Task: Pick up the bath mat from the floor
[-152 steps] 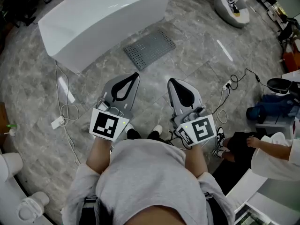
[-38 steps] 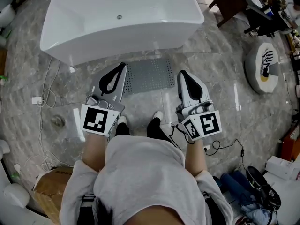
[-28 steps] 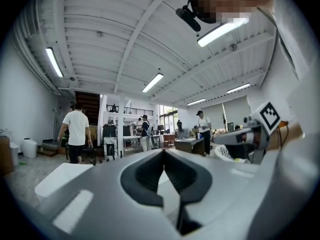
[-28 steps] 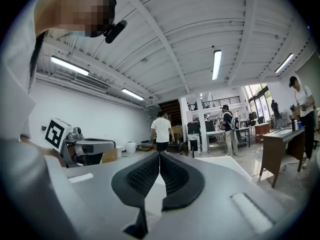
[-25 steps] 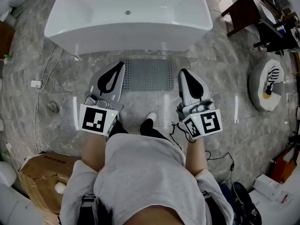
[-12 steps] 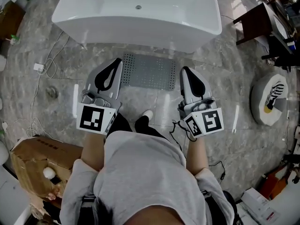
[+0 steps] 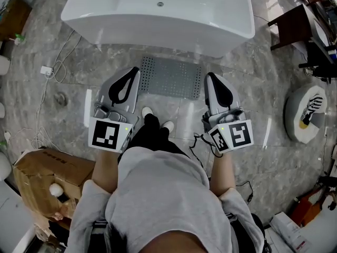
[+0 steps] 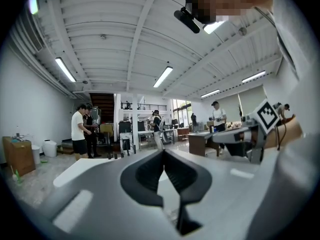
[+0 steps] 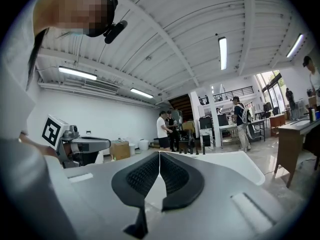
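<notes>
Mat (image 7: 171,78) is lying flat on the floor (image 7: 253,67) right in front of the tub (image 7: 158,20), just past the shoes (image 7: 147,112). In the head view it sits between the 2 grippers. Left gripper (image 7: 132,74) and right gripper (image 7: 209,78) are both clamped tight with nothing in them, up off the floor. Mat looks like a thin holey rubber sheet, so probably light, floppy, maybe clinging to the tile. I'd pinch the near edge, 1 gripper per corner, and peel.

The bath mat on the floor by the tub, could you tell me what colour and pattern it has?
The bath mat is grey, dotted with rows of small holes; the head view shows it best.
</notes>
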Tool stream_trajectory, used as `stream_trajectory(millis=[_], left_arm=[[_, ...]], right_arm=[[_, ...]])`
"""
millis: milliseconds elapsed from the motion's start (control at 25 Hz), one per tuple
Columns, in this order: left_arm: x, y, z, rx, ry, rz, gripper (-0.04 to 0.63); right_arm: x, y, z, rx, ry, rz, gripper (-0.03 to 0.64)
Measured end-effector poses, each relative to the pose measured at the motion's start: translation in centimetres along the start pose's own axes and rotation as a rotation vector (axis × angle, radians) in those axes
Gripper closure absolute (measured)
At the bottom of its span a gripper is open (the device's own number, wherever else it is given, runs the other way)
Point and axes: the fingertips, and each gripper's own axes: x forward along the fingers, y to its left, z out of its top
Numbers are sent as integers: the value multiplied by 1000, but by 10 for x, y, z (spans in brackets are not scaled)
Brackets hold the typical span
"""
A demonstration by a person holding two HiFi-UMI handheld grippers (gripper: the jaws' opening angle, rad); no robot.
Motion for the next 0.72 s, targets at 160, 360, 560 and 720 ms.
stream_trajectory(millis=[160,360,560,720], left_arm=[[10,12,-3,2,8,-12,595],[23,26,-5,8,10,-32,595],[38,47,-4,2,6,-44,595],[50,59,-10,8,11,-56,595]], right_arm=[[11,-3,0,4,8,-19,612],[25,-6,0,8,13,-45,612],[46,-9,3,5,14,-62,612],[62,-14,3,7,14,-77,612]])
